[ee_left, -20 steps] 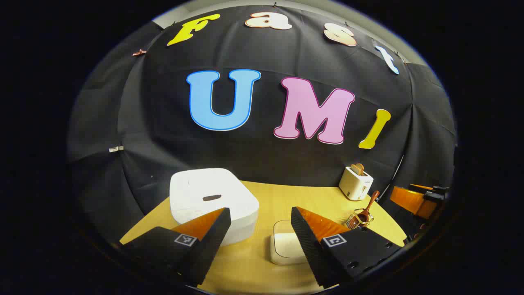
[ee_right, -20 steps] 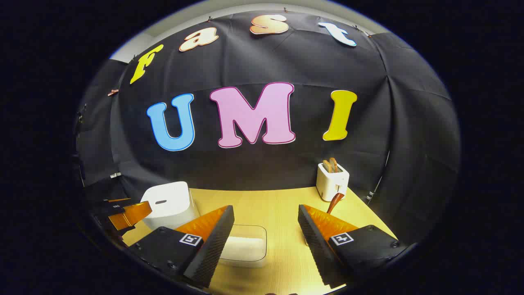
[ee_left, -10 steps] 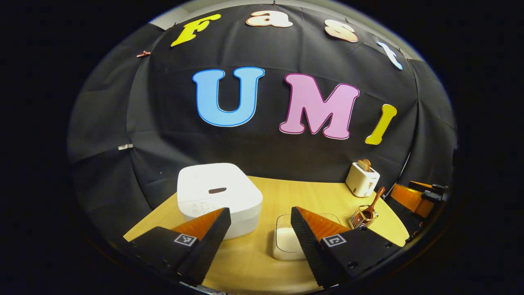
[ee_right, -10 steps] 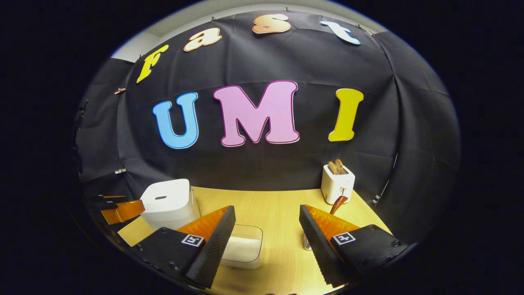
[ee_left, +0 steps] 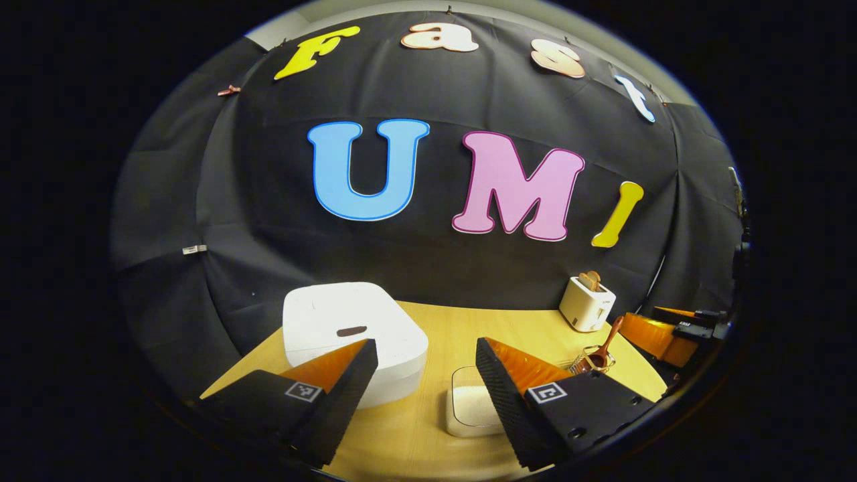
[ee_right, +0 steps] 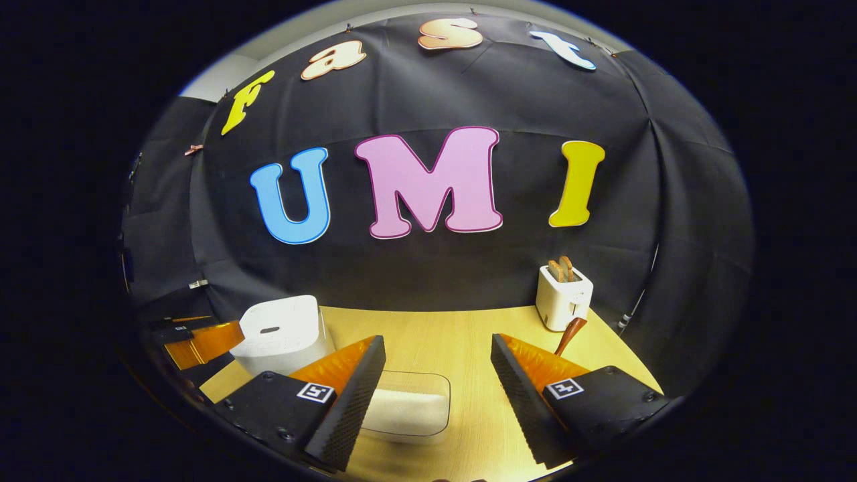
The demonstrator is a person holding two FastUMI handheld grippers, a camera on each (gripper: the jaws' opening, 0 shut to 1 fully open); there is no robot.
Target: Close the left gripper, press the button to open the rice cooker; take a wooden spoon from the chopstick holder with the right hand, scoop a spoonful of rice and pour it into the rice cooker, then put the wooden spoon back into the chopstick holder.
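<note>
Left gripper: the left gripper (ee_left: 426,395) hangs above the near edge of the table (ee_left: 509,328), its two fingers spread wide with nothing between them. In the right gripper view it sits at the far left, beside the cooker (ee_right: 201,341).
Right gripper: the right gripper (ee_right: 438,402) is also held apart and empty, over the near middle of the table, above the rice container. In the left gripper view it shows at the far right edge (ee_left: 659,331).
Rice cooker: the white rice cooker (ee_left: 351,338) stands at the left of the table with its lid down; a small dark oval button (ee_left: 350,331) sits on the top face, just ahead of the left finger.
Rice container: a clear, shallow rice container (ee_left: 472,405) with white rice lies on the table between cooker and holder, partly behind the left gripper's right finger.
Wooden spoon: the wooden spoon (ee_left: 606,341) stands in the chopstick holder, bowl end down, its long axis tilted, with the handle end leaning up and toward the toaster. In the right gripper view just its handle top (ee_right: 570,333) pokes above the right finger.
Chopstick holder: the wire chopstick holder (ee_left: 589,363) sits at the right of the table, near the toaster.
Toaster: a white toaster (ee_right: 564,296) with slices sticking up stands at the back right, against the wall.
</note>
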